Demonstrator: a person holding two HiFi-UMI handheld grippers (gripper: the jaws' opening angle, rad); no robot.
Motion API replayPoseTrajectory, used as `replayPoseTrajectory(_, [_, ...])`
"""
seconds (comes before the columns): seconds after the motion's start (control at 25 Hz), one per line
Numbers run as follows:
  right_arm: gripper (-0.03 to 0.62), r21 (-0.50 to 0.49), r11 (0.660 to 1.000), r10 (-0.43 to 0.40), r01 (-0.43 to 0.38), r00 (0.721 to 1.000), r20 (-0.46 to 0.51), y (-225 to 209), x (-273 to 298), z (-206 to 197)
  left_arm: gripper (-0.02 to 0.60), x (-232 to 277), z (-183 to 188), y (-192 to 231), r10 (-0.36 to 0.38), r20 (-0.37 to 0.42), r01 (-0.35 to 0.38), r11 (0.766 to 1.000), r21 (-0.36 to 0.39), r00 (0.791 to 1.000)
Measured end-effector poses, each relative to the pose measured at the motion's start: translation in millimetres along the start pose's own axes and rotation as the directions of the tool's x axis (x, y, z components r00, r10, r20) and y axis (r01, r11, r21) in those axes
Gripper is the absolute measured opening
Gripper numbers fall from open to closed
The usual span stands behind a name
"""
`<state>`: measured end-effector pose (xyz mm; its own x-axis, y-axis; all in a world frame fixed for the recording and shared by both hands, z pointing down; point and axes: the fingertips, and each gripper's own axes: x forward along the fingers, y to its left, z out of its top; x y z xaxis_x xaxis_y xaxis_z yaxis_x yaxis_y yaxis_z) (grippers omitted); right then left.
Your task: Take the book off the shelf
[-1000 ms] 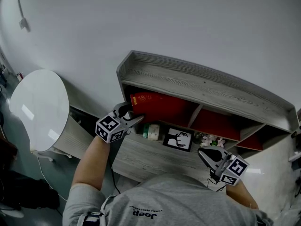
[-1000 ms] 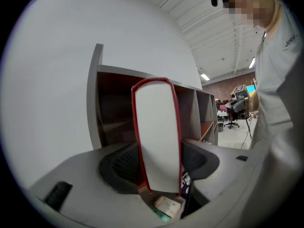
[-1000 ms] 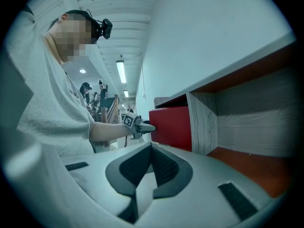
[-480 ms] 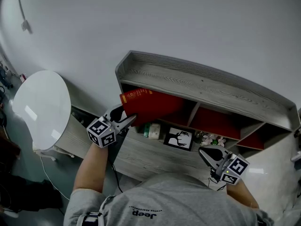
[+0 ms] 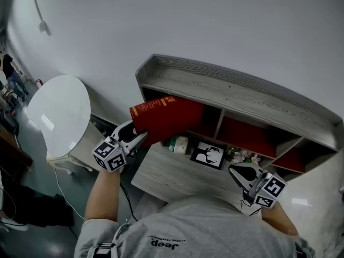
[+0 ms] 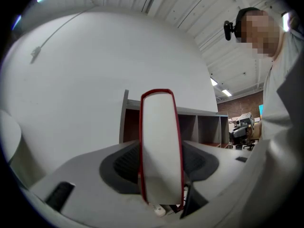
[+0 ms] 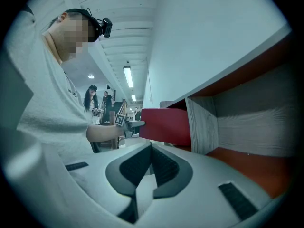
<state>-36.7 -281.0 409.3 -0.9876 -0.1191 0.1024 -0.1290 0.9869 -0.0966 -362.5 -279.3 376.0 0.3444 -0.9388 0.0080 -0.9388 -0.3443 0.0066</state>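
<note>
Item in hand: red book [image 5: 166, 117], hardback with pale page edges, being pinched across its covers by the left gripper [image 5: 137, 134].
Change noted: a second ago the book was sitting deep in the far-left compartment of the grey wooden shelf [image 5: 231, 93]; it is now sticking well out past the shelf's left end, spine end lifted, with only its far end still in the compartment's mouth.
Meaning for the task: the withdrawal is looking mostly done; I judge that the far end is still needing to clear the shelf.
Right gripper [image 5: 235, 170]: hanging low before the middle compartments, jaws pressed together on nothing, taking no part.
Lettering, book: gold print is showing along the spine, too small to read.
Lettering, clothing: the person's grey shirt [image 5: 164, 243] is bearing the word "Jeep", with a smaller line I cannot read.
Other stock: a framed black-and-white picture [image 5: 207, 155] is standing on the lower ledge; a round white table [image 5: 59, 114] is standing left of the shelf.
</note>
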Motion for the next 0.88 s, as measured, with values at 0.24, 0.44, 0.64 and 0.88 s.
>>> replayPoseTrajectory(0.24, [0.001,-0.005,0.998,0.058,-0.058,0.998,0.012,2,-26,0,0.265,-32,11,-29,0.071,0.028,-0.070,0.997,-0.026,0.997])
replayPoseTrajectory(0.44, [0.002,-0.003,0.993,0.118,-0.118,0.993,0.018,4,-44,-4,0.265,-66,21,-55,0.144,0.046,-0.142,0.989,-0.045,0.989])
replayPoseTrajectory(0.64, [0.000,0.002,0.985,0.173,-0.173,0.984,0.036,4,-55,-7,0.265,-95,31,-91,0.195,0.073,-0.189,0.978,-0.087,0.978])
replayPoseTrajectory(0.88, [0.000,0.007,0.982,0.186,-0.186,0.980,0.068,3,-55,-6,0.265,-122,38,-122,0.184,0.154,-0.157,0.972,-0.176,0.971])
